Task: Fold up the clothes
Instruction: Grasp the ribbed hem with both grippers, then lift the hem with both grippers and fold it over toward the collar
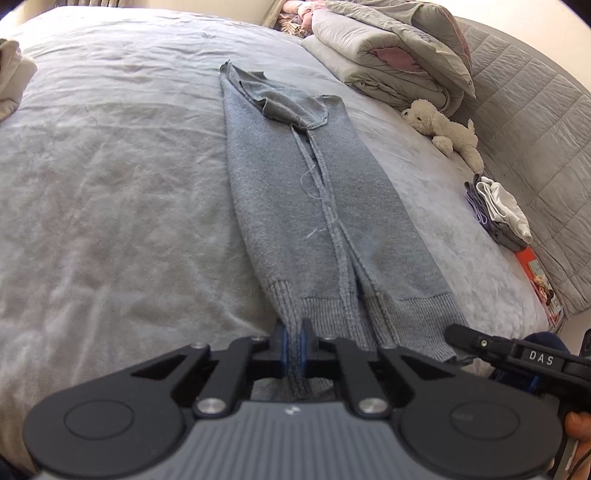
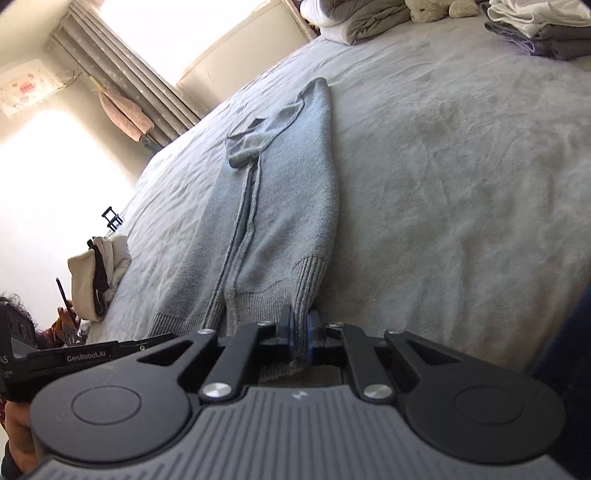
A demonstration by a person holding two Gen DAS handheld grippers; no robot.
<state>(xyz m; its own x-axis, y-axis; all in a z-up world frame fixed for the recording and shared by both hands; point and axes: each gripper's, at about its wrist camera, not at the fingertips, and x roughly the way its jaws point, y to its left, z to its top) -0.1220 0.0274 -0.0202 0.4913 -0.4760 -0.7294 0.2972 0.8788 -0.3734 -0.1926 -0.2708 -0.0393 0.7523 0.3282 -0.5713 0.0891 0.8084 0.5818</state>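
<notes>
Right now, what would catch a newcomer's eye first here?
A grey knit sweater lies lengthwise down the middle of the bed, sleeves folded in. The left gripper and right gripper each pinch its ribbed hem at the near edge. A cream plush toy lies by the quilted headboard.

A wide bed (image 1: 110, 166) under a pale, creased cover fills the room — its quilted grey headboard (image 1: 535, 122) runs along one side. Grey star-patterned curtains (image 2: 122, 74) hang beside a bright window (image 2: 177, 22), and daylight washes the cream wall (image 2: 44, 155).
</notes>
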